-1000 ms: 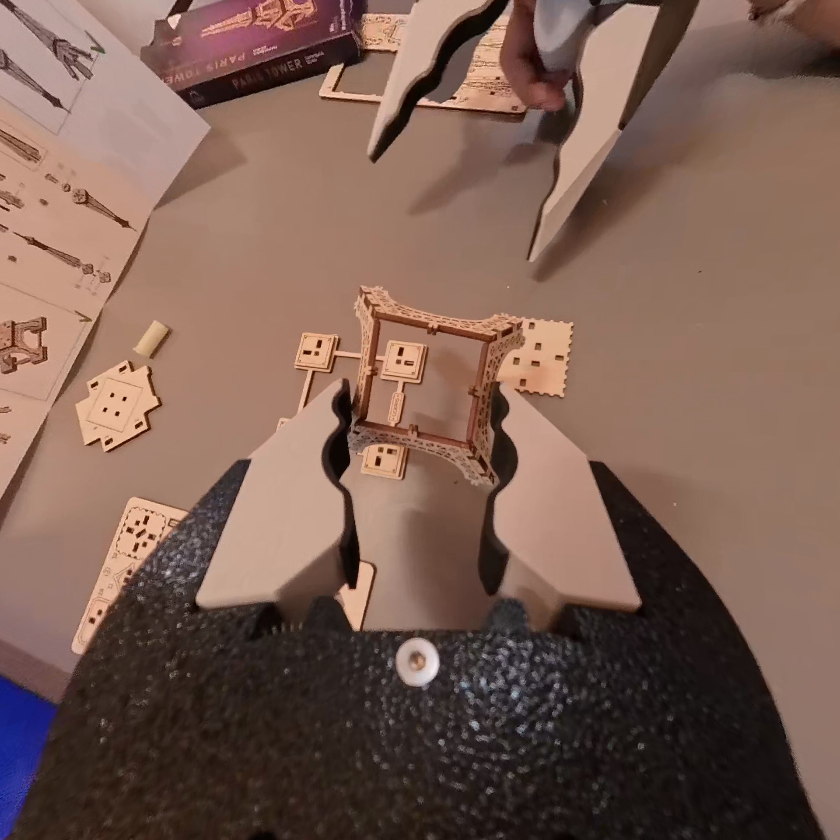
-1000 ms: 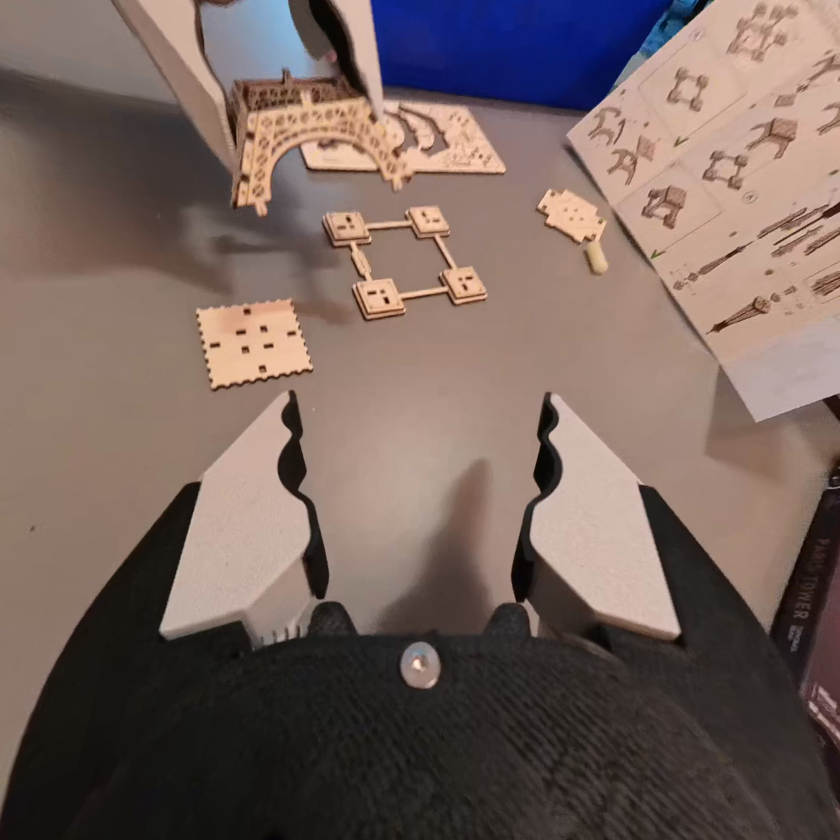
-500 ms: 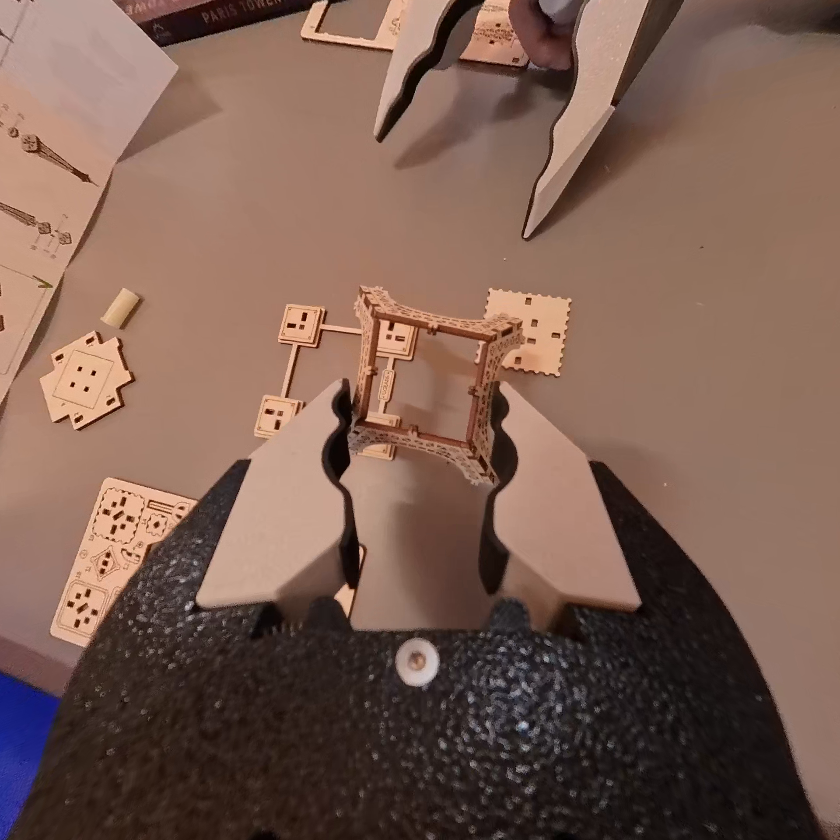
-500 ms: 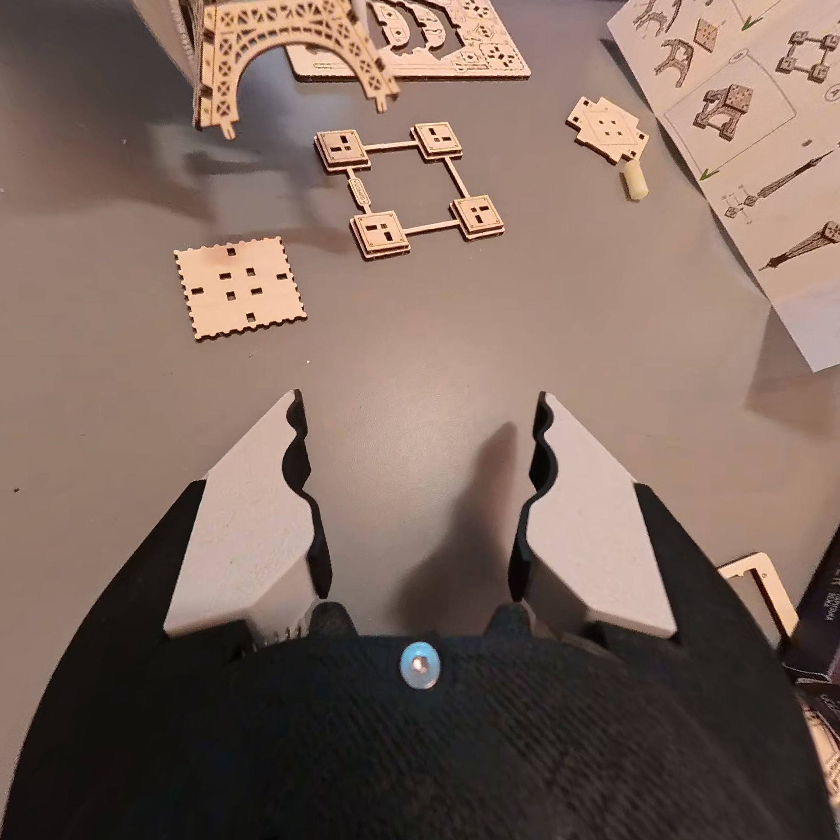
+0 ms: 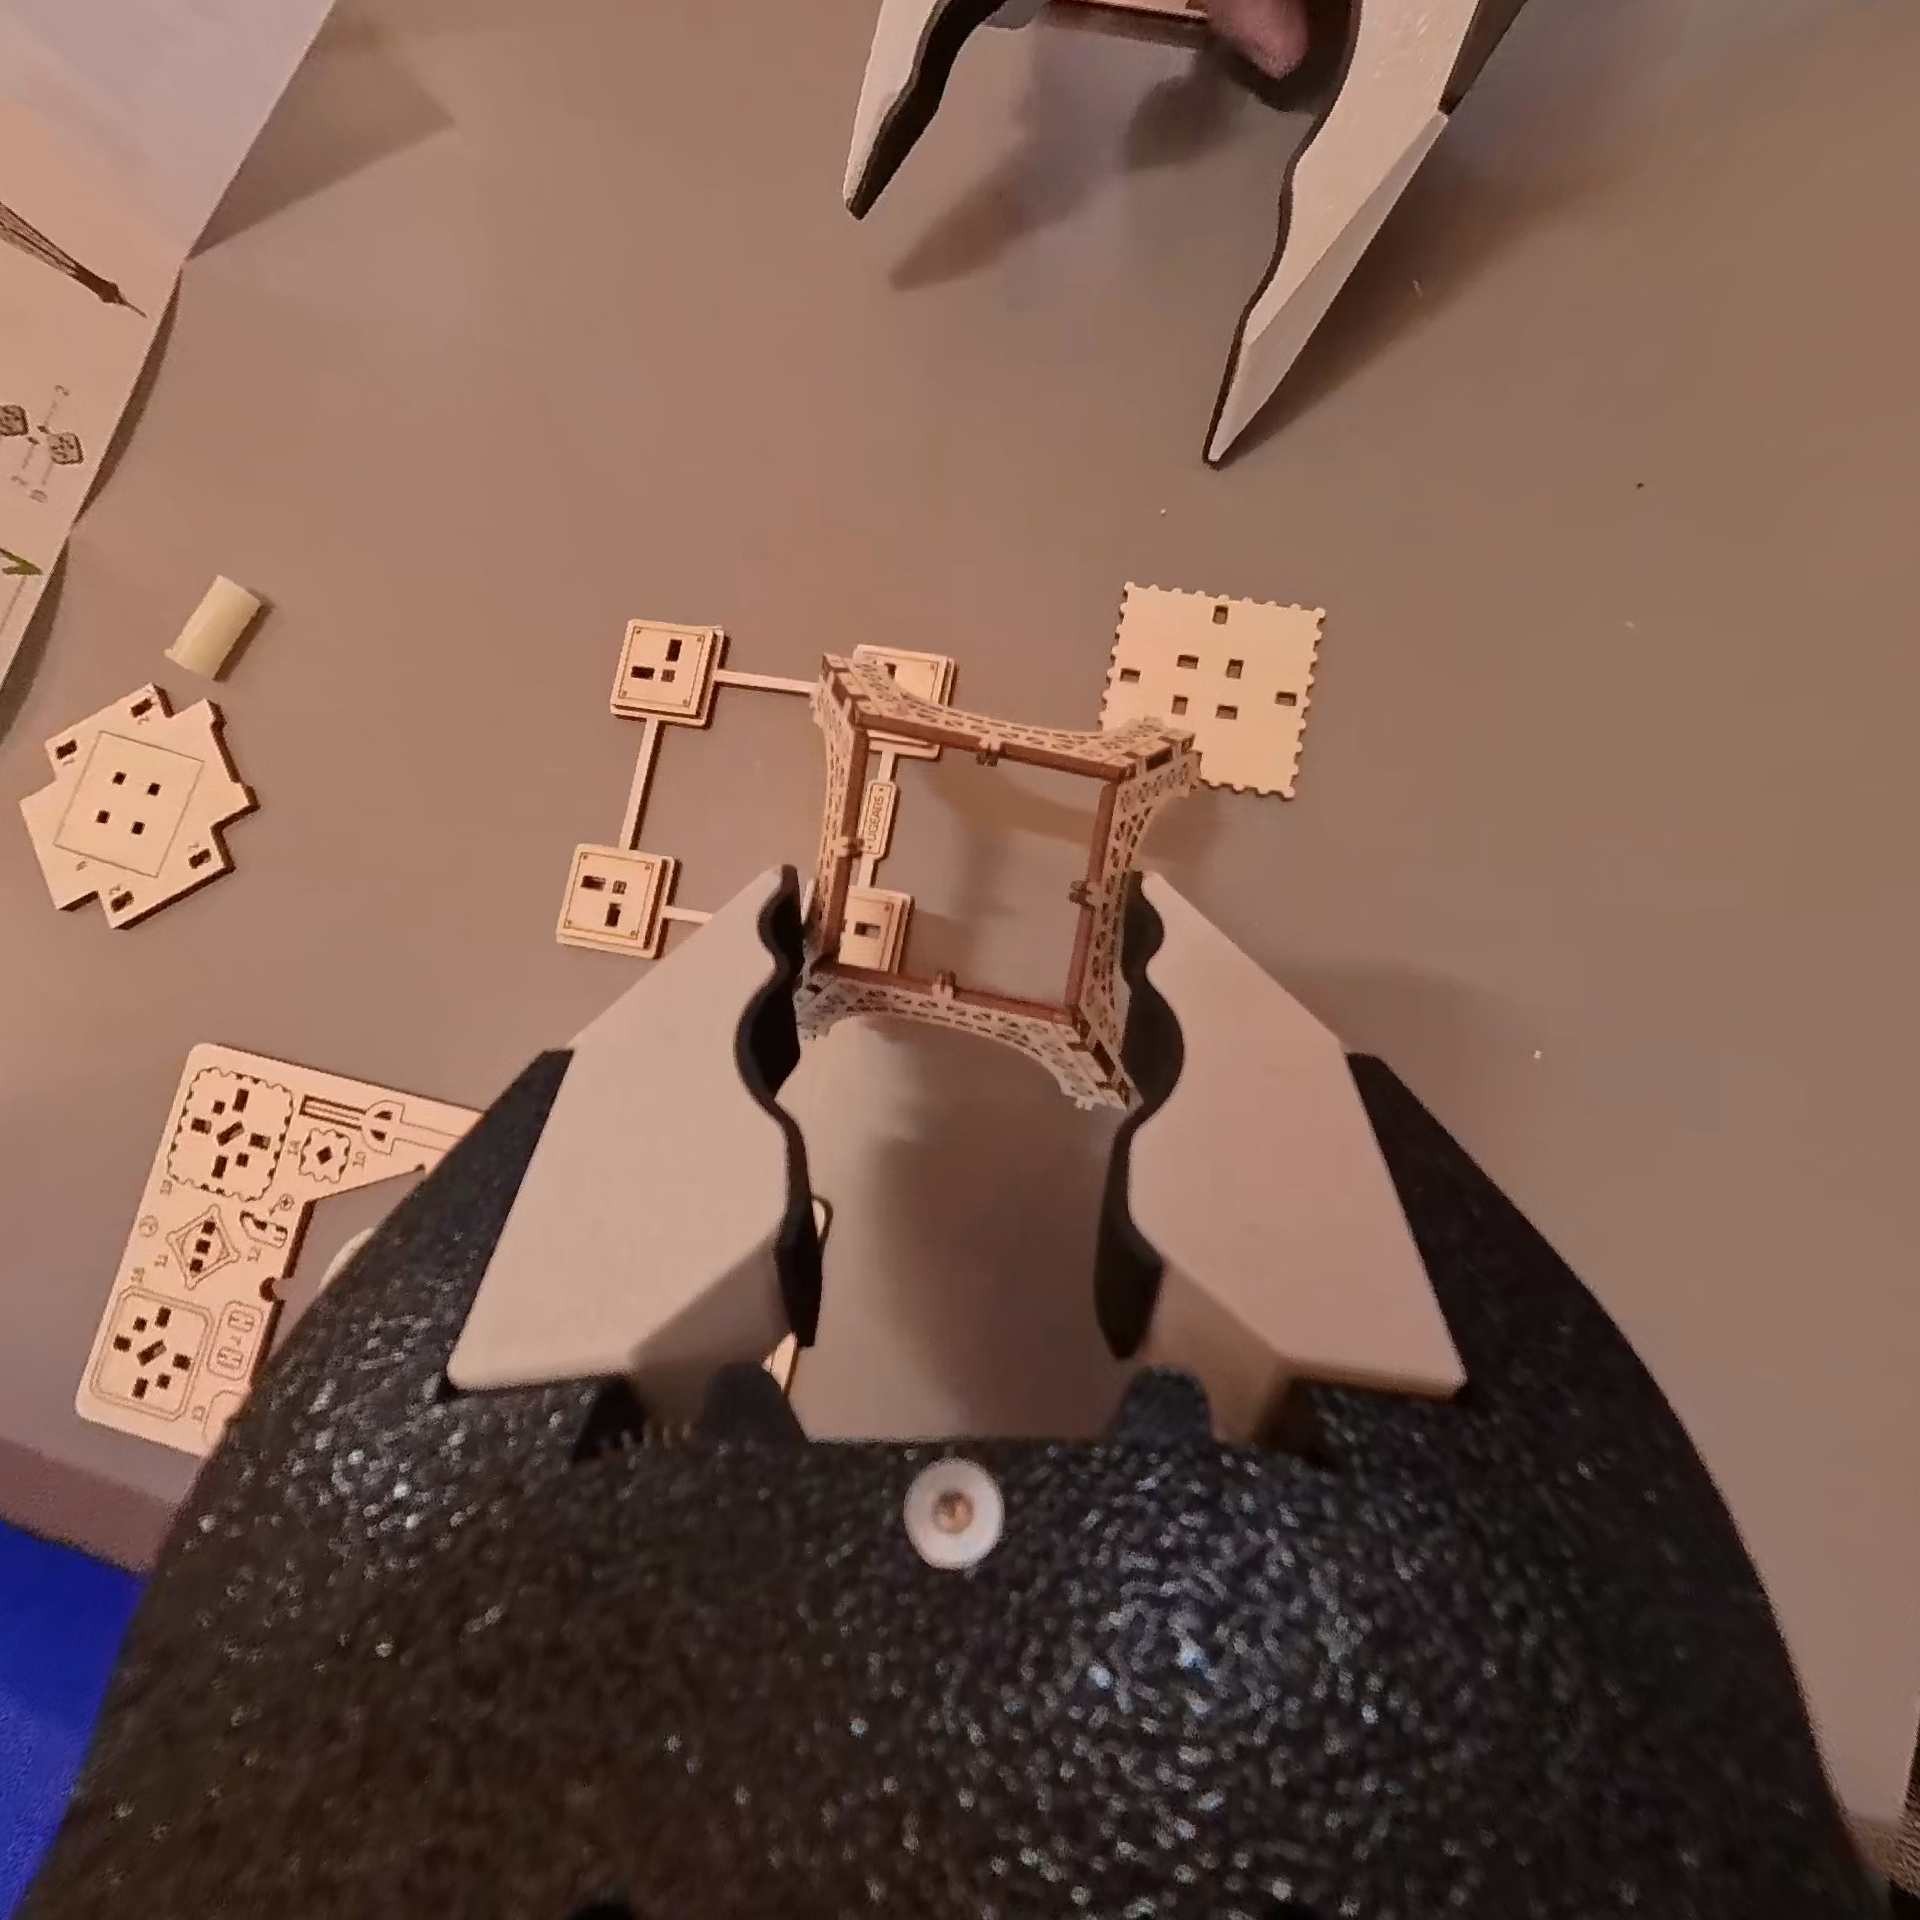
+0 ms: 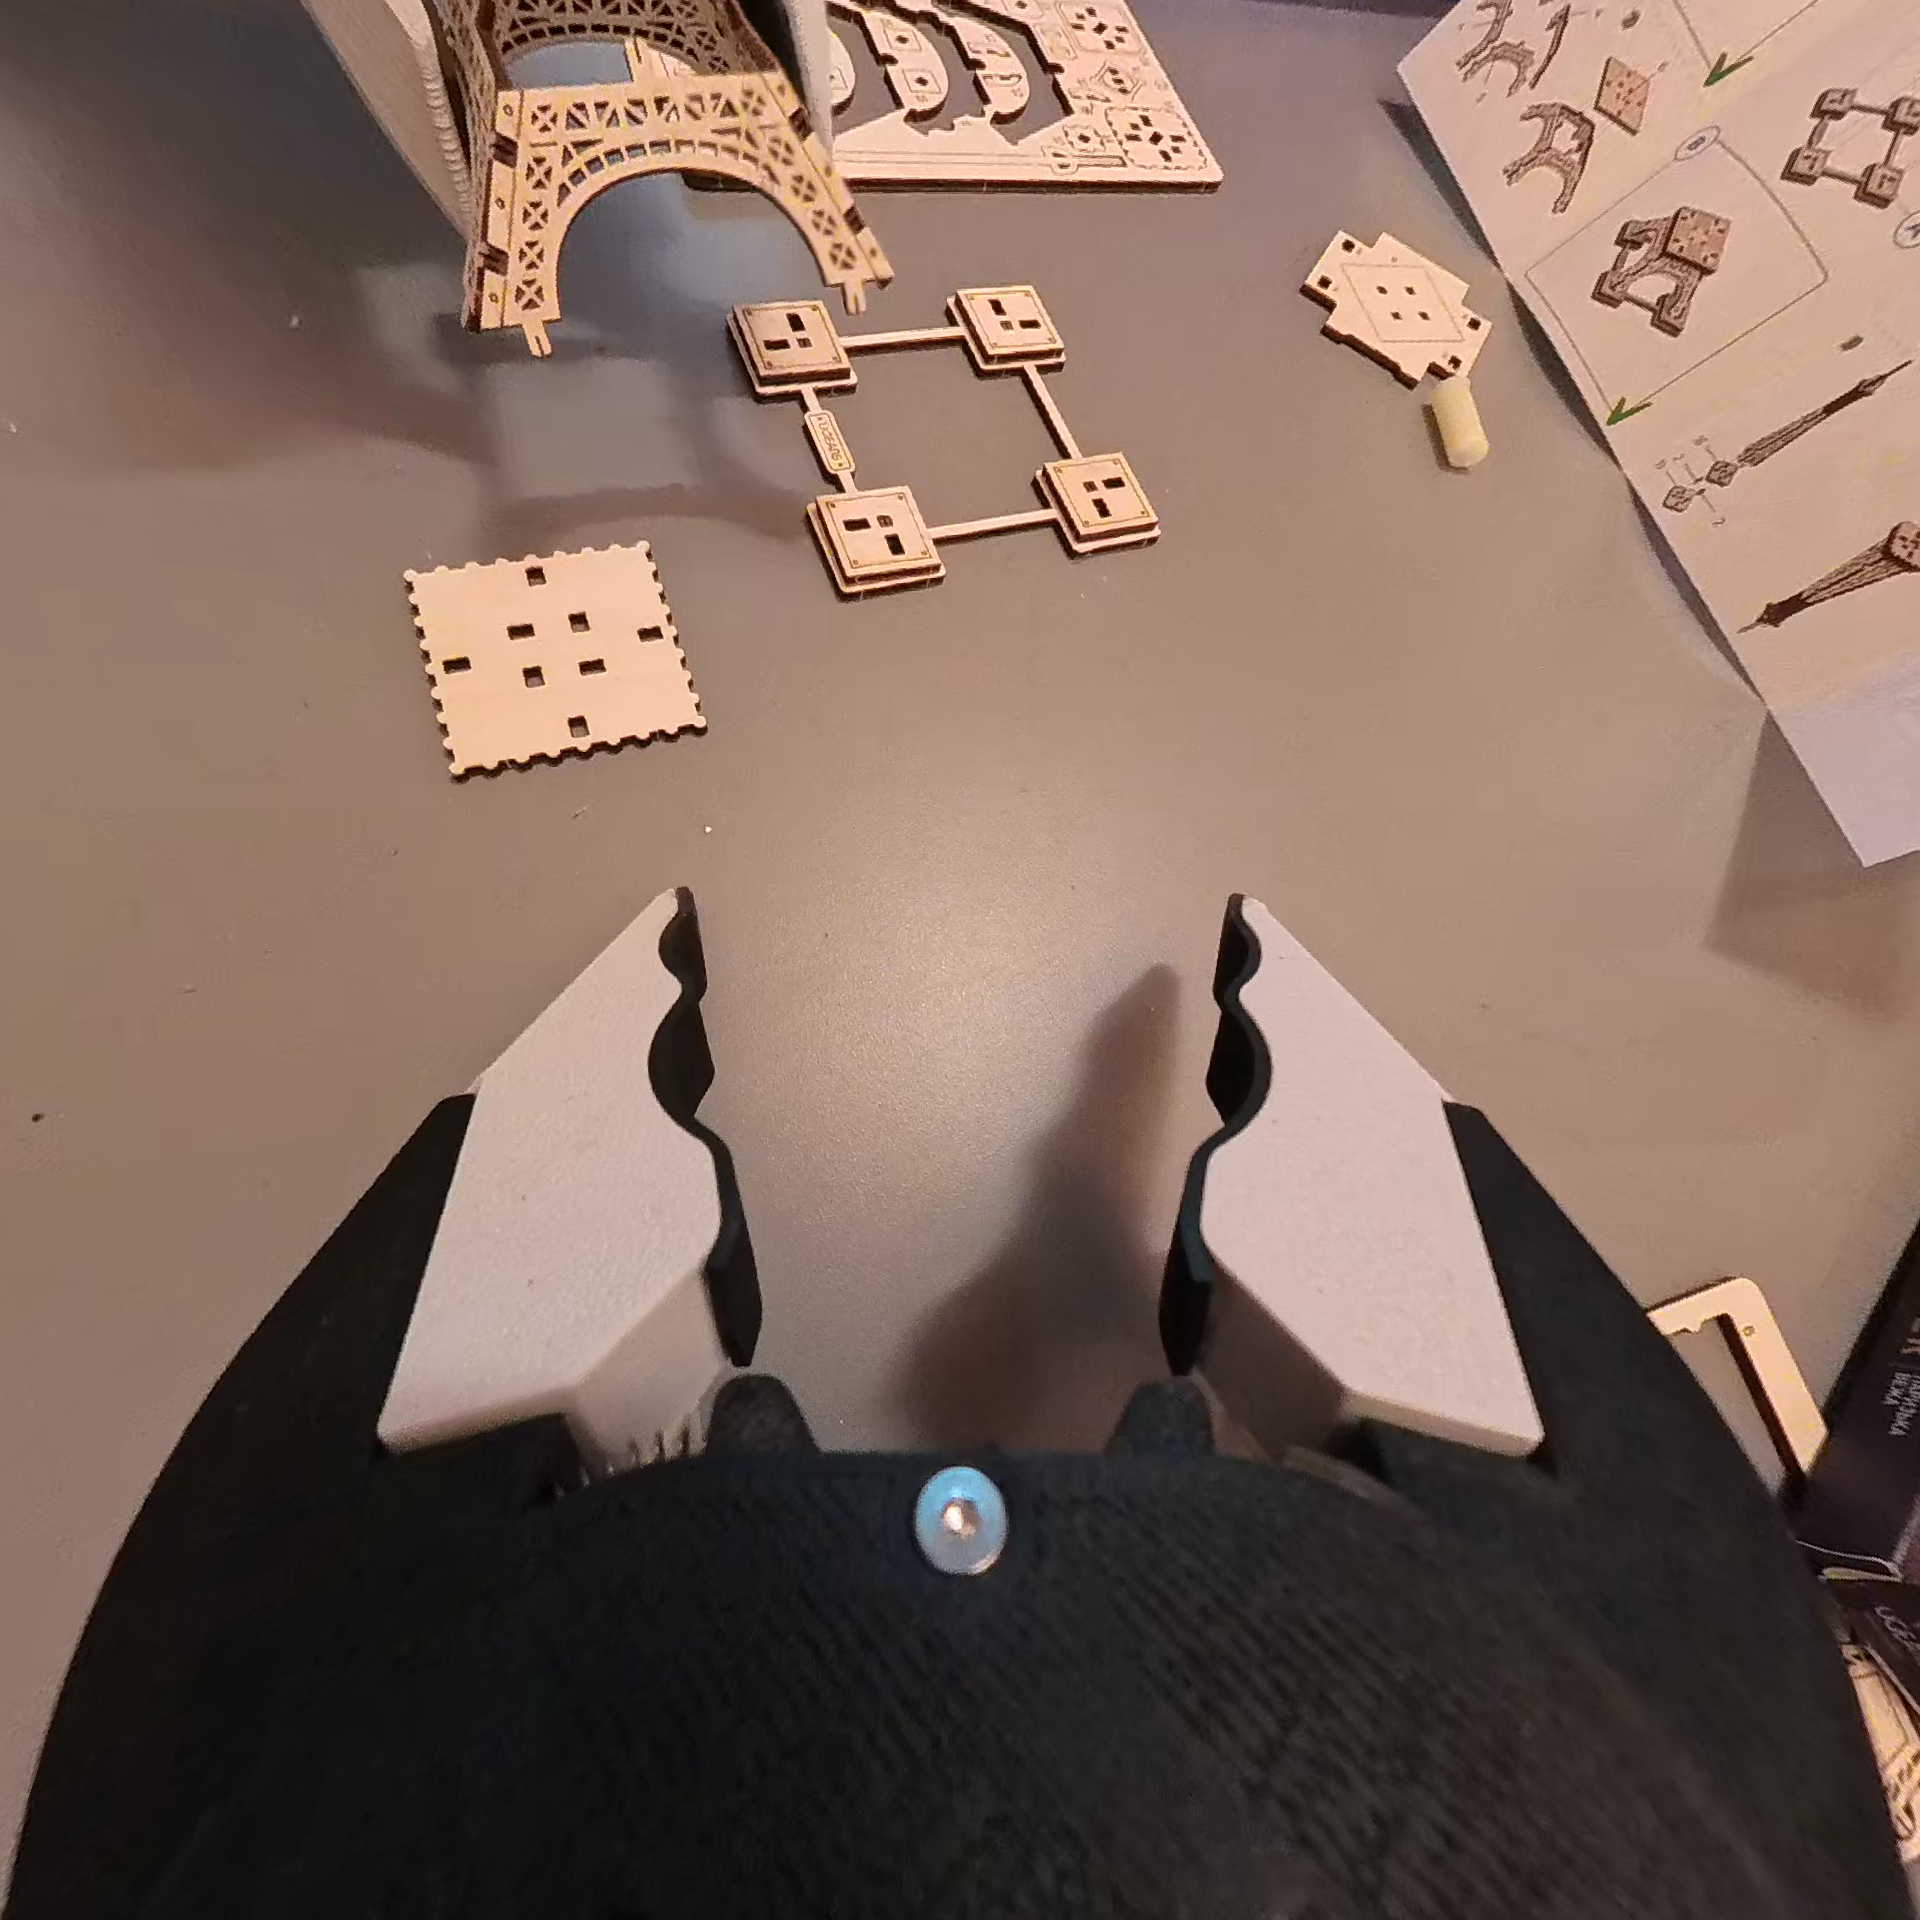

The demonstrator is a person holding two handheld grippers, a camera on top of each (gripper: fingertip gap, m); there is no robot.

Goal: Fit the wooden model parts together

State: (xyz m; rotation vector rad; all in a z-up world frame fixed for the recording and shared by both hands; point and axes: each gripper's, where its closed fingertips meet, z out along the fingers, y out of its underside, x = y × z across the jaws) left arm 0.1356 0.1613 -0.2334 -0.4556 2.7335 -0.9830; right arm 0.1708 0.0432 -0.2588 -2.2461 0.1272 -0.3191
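Note:
My left gripper (image 5: 966,894) is shut on the wooden tower base (image 5: 940,997), a square of four lattice arches. It holds the base above the table, partly over the flat four-pad foot frame (image 5: 665,675). In the right wrist view the tower base (image 6: 665,156) hangs with its legs down, just left of the foot frame (image 6: 878,540). A square slotted plate (image 6: 551,655) lies on the table left of the frame and also shows in the left wrist view (image 5: 1210,691). My right gripper (image 6: 956,904) is open and empty, and it shows across the table in the left wrist view (image 5: 1039,332).
A cross-shaped wooden plate (image 6: 1397,307) and a small pale cylinder (image 6: 1460,426) lie right of the frame. A punched part sheet (image 6: 1029,125) lies behind. Instruction paper (image 6: 1714,312) covers the right side, and a dark box (image 6: 1870,1455) sits near right. The square slotted plate (image 6: 551,655) sits 6 centimetres or so from the ends of my right fingers. It is also in sight in the left wrist view (image 5: 1214,682).
The left gripper has lowered the tower base closer to the foot frame. The right gripper has moved forward toward the parts, still open.

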